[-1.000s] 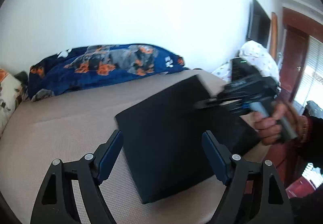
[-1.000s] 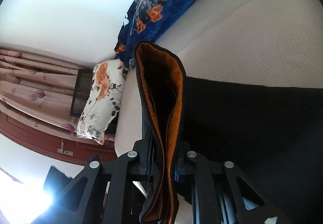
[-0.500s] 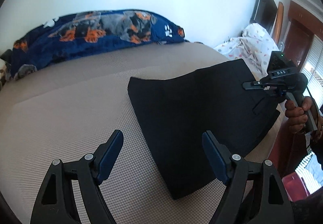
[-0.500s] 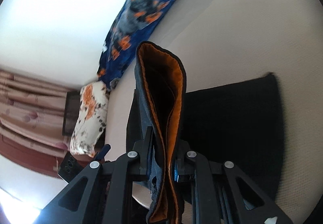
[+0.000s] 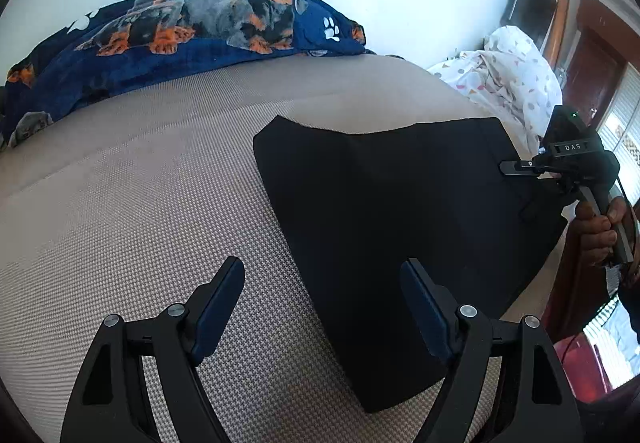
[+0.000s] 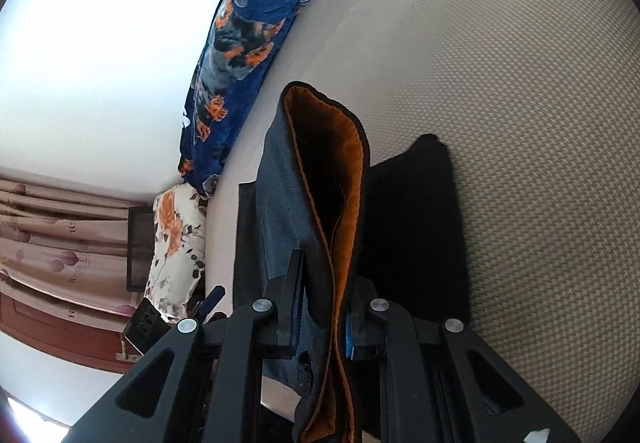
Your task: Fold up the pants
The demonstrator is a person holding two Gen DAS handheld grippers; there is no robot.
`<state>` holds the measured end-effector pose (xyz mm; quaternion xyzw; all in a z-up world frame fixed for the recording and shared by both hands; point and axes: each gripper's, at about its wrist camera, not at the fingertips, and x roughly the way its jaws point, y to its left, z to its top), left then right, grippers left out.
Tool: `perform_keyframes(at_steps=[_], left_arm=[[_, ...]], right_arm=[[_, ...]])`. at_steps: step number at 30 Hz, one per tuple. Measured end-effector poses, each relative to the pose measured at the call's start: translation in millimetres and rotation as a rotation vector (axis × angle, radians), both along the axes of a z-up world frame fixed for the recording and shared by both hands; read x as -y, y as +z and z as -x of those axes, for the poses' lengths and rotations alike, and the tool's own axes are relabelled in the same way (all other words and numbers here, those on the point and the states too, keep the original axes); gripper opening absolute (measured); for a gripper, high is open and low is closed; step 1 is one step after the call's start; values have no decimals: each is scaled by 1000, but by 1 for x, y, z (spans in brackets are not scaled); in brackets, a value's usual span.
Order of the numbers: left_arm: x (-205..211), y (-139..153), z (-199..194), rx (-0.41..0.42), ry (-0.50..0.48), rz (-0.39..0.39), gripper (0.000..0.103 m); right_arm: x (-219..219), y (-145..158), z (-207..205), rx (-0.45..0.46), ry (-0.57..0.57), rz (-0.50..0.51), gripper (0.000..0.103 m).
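- The black pants (image 5: 400, 227) lie folded into a flat panel on the beige bed (image 5: 140, 211), over toward its right edge in the left wrist view.
- The left gripper (image 5: 322, 303) hovers low over the near edge of the pants, jaws wide with nothing between them; 1 blue pad is over bare mattress, the other over black cloth.
- The right gripper (image 6: 322, 307) is clamped narrow on the waistband end of the pants, and the orange lining (image 6: 352, 171) shows in a loop standing up between its fingers.
- In the left wrist view, a hand (image 5: 600, 227) holds that right gripper at the far right corner of the pants.
- A blue dog-print blanket (image 5: 192, 39) lies along the wall, and a white dotted sheet (image 5: 508, 71) is heaped to the right.
- A floral pillow (image 6: 176, 243) sits at the end of the bed, by pink curtains (image 6: 60, 235).
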<state>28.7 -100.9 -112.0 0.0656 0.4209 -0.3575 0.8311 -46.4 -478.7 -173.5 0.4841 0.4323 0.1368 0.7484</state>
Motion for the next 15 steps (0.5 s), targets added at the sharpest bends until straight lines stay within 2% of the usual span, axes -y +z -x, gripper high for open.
perform_keyframes(at_steps=[10, 15], left_arm=[[9, -10, -2, -29, -16, -21, 80], [11, -14, -1, -38, -24, -28, 80]], right_arm=[[12, -6, 3, 3, 1, 26, 17], [29, -3, 11, -7, -55, 52, 21]])
